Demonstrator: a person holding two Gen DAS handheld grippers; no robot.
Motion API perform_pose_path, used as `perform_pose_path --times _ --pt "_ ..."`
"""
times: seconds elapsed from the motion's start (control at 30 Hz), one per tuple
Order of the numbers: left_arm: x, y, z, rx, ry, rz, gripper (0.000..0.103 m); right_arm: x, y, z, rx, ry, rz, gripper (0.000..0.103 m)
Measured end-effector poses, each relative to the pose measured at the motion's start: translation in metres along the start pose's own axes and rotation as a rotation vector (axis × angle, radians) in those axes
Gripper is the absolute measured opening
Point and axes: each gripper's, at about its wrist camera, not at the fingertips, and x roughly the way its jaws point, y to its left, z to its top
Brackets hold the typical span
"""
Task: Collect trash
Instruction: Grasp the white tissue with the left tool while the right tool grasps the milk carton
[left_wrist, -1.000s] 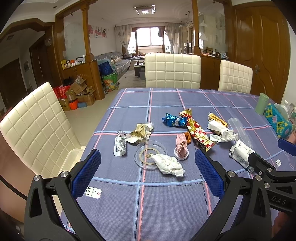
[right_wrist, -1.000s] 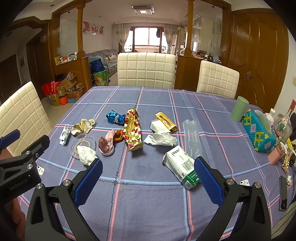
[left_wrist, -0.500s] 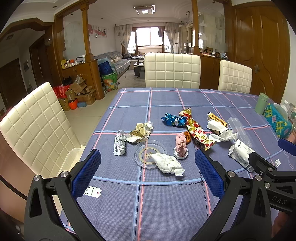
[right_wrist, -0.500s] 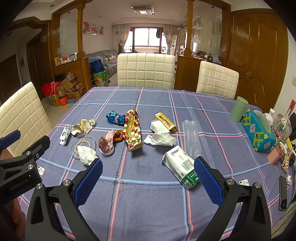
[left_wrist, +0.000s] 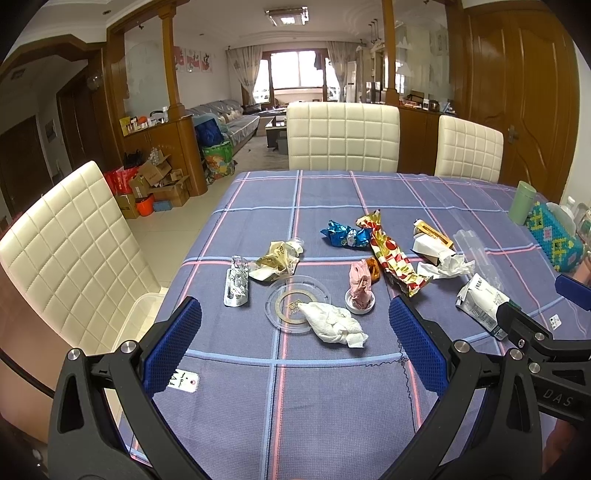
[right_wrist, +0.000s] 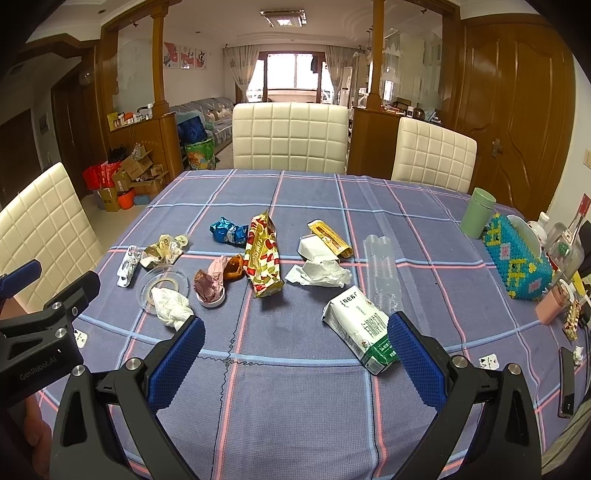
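Note:
Trash lies across the blue plaid tablecloth (left_wrist: 332, 398). A crumpled white tissue (left_wrist: 332, 325) rests on a clear plastic lid (left_wrist: 284, 295). Near it are a silver wrapper (left_wrist: 236, 282), a pink wrapper in a small cup (left_wrist: 360, 291), a blue wrapper (left_wrist: 345, 236), a red-and-gold snack bag (right_wrist: 263, 258), white paper (right_wrist: 319, 273) and a milk carton (right_wrist: 364, 328). My left gripper (left_wrist: 293, 347) is open and empty, held above the table short of the tissue. My right gripper (right_wrist: 291, 362) is open and empty, its right finger next to the carton.
A clear plastic bottle (right_wrist: 382, 273) lies flat. A green cup (right_wrist: 477, 212), a beaded tissue box (right_wrist: 517, 262) and a phone (right_wrist: 567, 380) sit at the right edge. White chairs (left_wrist: 341, 136) surround the table; a clear bin (left_wrist: 136, 321) sits at its left side.

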Motion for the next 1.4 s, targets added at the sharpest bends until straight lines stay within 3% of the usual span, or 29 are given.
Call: perform_pose_path --times 0.3,0.83,1.13,1.23,1.3,1.37,1.4 --pt "0.021 -0.005 -0.003 0.010 0.063 -0.004 0.100 0.023 -0.015 -0.008 0.035 0.049 -0.013 0.097" --pt "0.126 -0.038 -0.023 0.054 0.330 -0.028 0.100 0.113 -0.082 -0.027 0.185 0.255 -0.072 0.097" --pt "0.166 -0.038 -0.031 0.025 0.430 -0.032 0.100 0.155 -0.083 -0.029 0.173 0.319 -0.080 0.097" --pt "0.172 -0.036 -0.032 0.014 0.440 -0.049 0.093 0.161 -0.076 -0.034 0.148 0.323 -0.067 0.093" --pt "0.172 -0.033 -0.032 -0.001 0.439 -0.060 0.090 0.157 -0.069 -0.033 0.127 0.295 -0.048 0.070" --pt "0.170 -0.032 -0.032 0.002 0.428 -0.065 0.081 0.154 -0.064 -0.032 0.109 0.288 -0.032 0.060" --pt "0.168 -0.033 -0.031 0.003 0.419 -0.070 0.069 0.152 -0.062 -0.031 0.104 0.285 -0.027 0.058"
